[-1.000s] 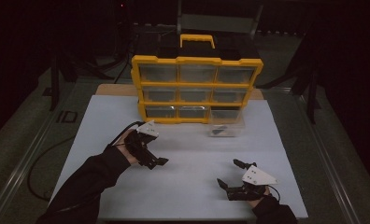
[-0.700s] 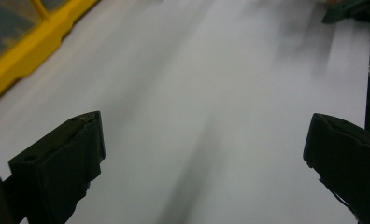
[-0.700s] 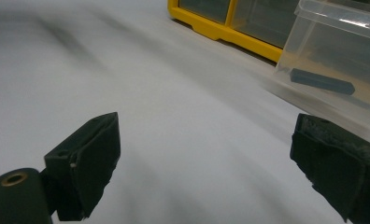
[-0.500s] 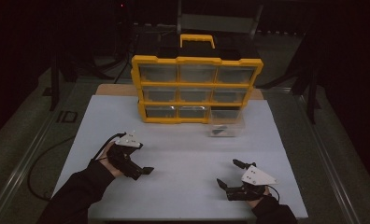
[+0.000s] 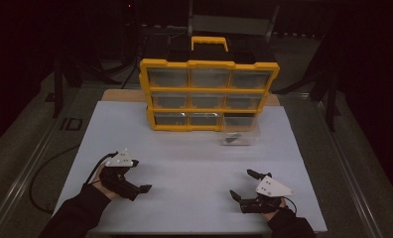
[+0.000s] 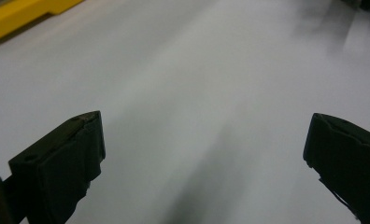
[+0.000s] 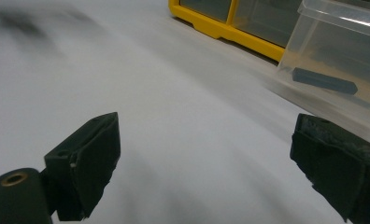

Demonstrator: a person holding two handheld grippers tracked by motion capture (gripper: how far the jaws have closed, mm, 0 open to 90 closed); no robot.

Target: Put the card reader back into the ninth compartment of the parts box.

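- Clear drawer [image 5: 240,133] sits pulled out of the yellow organizer [image 5: 209,94], resting on the white surface [image 5: 194,163] just in front of the organizer's lower right slot, toward the far right part of the surface.
- A dark, flat bar [image 7: 324,80] lies inside the drawer, seen through its clear wall in the right gripper view; what it is cannot be told.
- Right gripper [image 5: 245,184] rests near the near right corner of the surface, jaws spread wide with nothing between them, and looks toward the drawer.
- Left gripper [image 5: 141,189] lies near the near left edge, well apart from the drawer; its jaws are also wide apart and empty.
- Risk, as I judge it: the drawer looks light and thin-walled, so a pinch on one wall could flex it or tip it and slide the bar out.
- A push from a jaw before closing could skid it across the smooth surface or knock it against the organizer.
- Returning it to its slot slightly crooked would likely jam it against the yellow frame.
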